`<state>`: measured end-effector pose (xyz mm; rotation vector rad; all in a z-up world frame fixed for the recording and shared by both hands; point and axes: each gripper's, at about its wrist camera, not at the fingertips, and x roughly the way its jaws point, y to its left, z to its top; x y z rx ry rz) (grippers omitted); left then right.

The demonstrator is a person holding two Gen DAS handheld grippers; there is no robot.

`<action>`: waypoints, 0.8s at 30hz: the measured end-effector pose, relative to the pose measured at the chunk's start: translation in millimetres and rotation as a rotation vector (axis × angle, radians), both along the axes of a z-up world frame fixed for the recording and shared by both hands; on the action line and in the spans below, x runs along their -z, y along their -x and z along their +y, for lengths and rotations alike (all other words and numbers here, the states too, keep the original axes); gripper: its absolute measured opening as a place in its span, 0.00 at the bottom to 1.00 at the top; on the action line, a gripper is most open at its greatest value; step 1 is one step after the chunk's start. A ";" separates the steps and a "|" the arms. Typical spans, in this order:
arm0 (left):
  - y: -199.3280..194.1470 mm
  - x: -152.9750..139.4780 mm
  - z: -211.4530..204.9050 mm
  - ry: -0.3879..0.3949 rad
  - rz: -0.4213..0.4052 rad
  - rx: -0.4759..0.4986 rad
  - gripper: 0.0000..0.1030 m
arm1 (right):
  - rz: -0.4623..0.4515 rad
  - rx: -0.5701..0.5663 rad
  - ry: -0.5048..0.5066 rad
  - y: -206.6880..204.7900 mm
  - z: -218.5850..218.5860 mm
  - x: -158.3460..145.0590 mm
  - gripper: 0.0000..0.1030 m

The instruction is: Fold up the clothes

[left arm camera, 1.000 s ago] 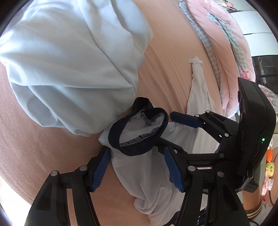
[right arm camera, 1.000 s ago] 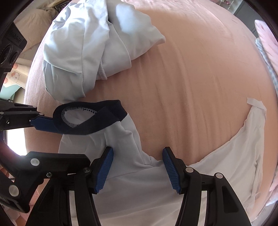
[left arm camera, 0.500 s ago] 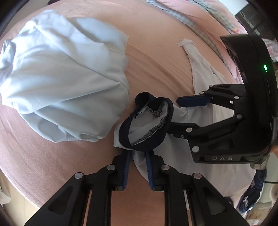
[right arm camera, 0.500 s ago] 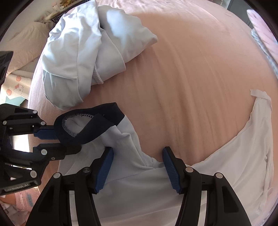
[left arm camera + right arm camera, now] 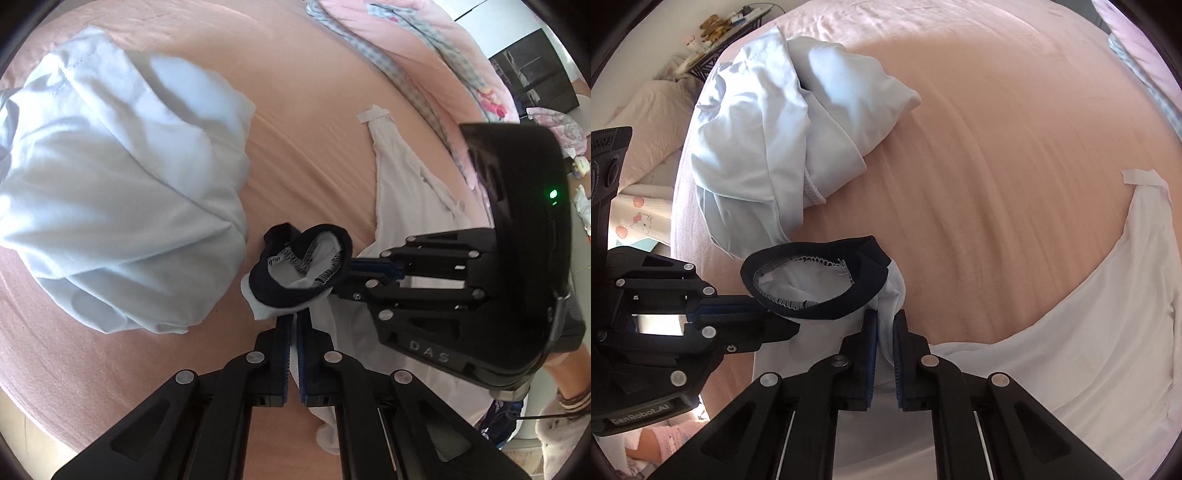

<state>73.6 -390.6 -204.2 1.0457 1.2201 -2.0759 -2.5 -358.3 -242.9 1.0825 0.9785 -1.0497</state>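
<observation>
At the bottom centre of the left wrist view, the left gripper (image 5: 294, 328) is seen with its jaws pressed together on a fold of the white garment (image 5: 399, 184), just below the navy cuff (image 5: 301, 266). To the right of centre in the same view, the right gripper (image 5: 354, 275) is seen from the side, its jaws pinching the same garment beside the cuff.

In the right wrist view, the right gripper (image 5: 884, 328) is shown at the bottom centre, jaws pinching white fabric directly under the navy cuff (image 5: 820, 280), which stands open as a ring. The left gripper (image 5: 775, 306) enters from the lower left and is clamped at the cuff's near edge.

The white garment (image 5: 1089, 332) is found spread on the pink bed sheet (image 5: 997, 147), running from the cuff to the right edge of the frame and ending in a small white tab at the upper right.

Beyond the cuff, a crumpled pale blue garment (image 5: 122, 199) is seen on the sheet at the left; whether it touches the cuff cannot be told.

Only the left wrist view shows a pink quilt (image 5: 424, 48) at the upper right. Only the right wrist view shows a pillow (image 5: 650, 122) at the upper left and a pink sleeve (image 5: 661, 443) at the lower left.

No containers are seen.
</observation>
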 end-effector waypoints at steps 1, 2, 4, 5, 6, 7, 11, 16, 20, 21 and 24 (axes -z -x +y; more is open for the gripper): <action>1.7 -7.4 0.3 0.019 0.012 0.011 0.02 | -0.022 0.009 0.004 0.3 0.6 -2.1 0.06; 3.6 -14.8 0.7 0.039 0.022 0.021 0.02 | -0.042 0.019 0.009 0.7 1.2 -4.4 0.05; 7.4 -25.9 0.6 0.057 0.045 0.038 0.02 | -0.097 0.040 0.025 2.5 0.7 -11.0 0.05; 9.4 -28.6 -0.2 0.048 0.057 0.043 0.01 | -0.123 0.057 0.037 4.0 -0.5 -14.9 0.04; 9.3 -29.7 -1.9 0.039 0.058 0.042 0.01 | -0.156 0.078 0.044 6.3 -2.4 -18.5 0.03; 8.7 -30.5 -3.8 0.031 0.057 0.040 0.01 | -0.192 0.100 0.055 9.2 -4.3 -22.5 0.03; 3.7 -36.3 -9.0 0.041 0.062 0.024 0.01 | -0.201 0.114 0.082 13.1 -10.4 -34.6 0.03; -6.7 -36.3 -27.9 0.064 0.038 -0.034 0.01 | -0.105 0.073 0.096 32.7 -13.2 -64.2 0.03; -13.0 -29.5 -40.3 -0.004 0.041 -0.024 0.01 | -0.039 0.121 0.113 39.5 0.0 -72.0 0.03; -14.7 -27.5 -41.9 -0.033 0.056 -0.020 0.01 | -0.042 0.147 0.133 39.1 5.9 -74.4 0.05; -22.1 -26.8 -36.5 -0.054 0.059 -0.001 0.02 | -0.061 0.243 0.213 45.1 41.8 -84.2 0.36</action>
